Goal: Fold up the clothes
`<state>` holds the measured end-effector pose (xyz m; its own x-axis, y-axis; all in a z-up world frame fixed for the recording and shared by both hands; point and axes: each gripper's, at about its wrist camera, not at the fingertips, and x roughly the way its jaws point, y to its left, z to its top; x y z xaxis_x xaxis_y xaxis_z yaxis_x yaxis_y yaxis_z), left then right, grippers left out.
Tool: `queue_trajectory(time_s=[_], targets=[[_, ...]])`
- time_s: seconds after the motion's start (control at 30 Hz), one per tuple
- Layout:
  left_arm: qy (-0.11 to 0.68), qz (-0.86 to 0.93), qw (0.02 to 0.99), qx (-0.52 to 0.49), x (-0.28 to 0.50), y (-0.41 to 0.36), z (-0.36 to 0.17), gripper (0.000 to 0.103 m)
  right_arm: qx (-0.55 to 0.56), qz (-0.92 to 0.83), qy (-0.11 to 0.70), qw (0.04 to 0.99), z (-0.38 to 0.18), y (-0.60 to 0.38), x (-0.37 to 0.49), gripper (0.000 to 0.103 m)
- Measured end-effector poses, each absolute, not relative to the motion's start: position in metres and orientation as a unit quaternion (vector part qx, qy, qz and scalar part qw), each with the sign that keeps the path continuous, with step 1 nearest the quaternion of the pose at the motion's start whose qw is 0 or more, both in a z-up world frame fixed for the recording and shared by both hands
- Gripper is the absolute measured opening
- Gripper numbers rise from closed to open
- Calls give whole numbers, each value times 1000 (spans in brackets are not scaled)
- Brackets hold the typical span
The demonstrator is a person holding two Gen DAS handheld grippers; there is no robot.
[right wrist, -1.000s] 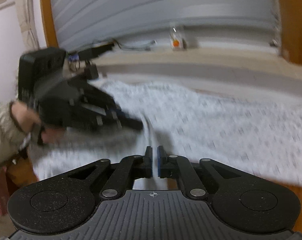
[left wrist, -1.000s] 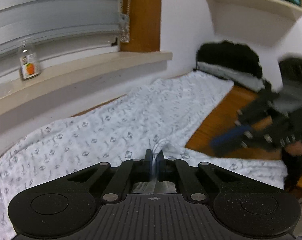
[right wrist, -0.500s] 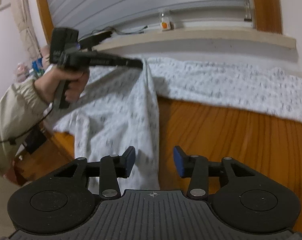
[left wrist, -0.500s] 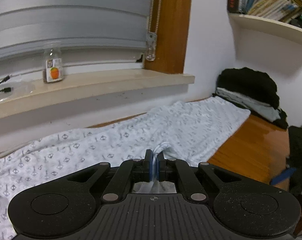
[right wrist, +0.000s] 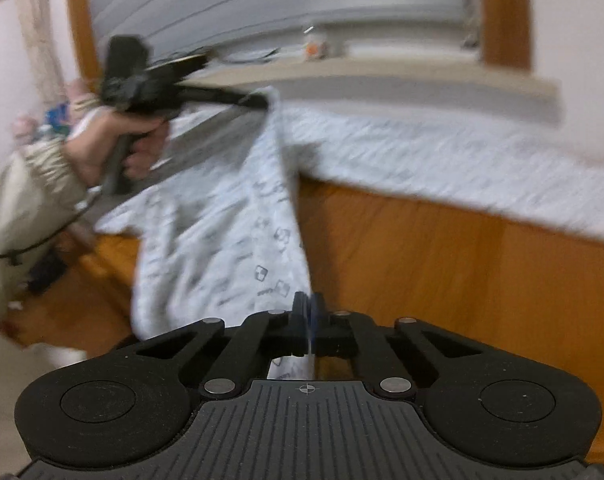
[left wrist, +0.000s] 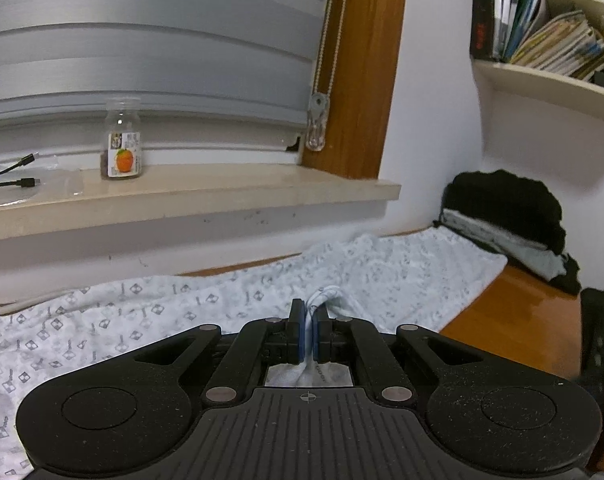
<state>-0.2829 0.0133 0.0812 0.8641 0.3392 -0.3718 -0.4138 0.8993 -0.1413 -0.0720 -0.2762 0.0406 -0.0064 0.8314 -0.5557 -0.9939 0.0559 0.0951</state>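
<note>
Right wrist view is motion-blurred throughout; we can't read the print on the garment [right wrist: 230,240] beyond a few squares near centre. The small jar [right wrist: 314,46] at upper centre is a smear w/ an orange spot, label illegible. The sleeve [right wrist: 18,200] is cut off by the left edge. In the left wrist view, a dark object [left wrist: 602,344] at right edge is blurred and cropped; we can't tell what it is. Book spines [left wrist: 514,4] upper right are mostly unreadable, shelf cut by the frame.

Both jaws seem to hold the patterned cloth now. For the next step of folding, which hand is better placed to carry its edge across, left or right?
Probably the right. The right gripper is shut on the hanging lower edge of the patterned cloth, free above the wooden floor. The left gripper pins a raised fold and can serve as the anchor.
</note>
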Motion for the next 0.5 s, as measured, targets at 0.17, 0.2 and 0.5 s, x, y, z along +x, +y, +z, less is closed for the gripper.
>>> queue_trajectory(time_s=[0.17, 0.2, 0.5], targets=[[159, 198, 960, -119, -291, 19, 80, 4, -189, 618, 149, 748, 86, -261, -49, 2], [158, 199, 959, -123, -292, 21, 78, 4, -192, 607, 124, 761, 96, -256, -45, 2], [176, 213, 947, -162, -293, 41, 50, 4, -183, 571, 204, 773, 67, -255, -4, 16]])
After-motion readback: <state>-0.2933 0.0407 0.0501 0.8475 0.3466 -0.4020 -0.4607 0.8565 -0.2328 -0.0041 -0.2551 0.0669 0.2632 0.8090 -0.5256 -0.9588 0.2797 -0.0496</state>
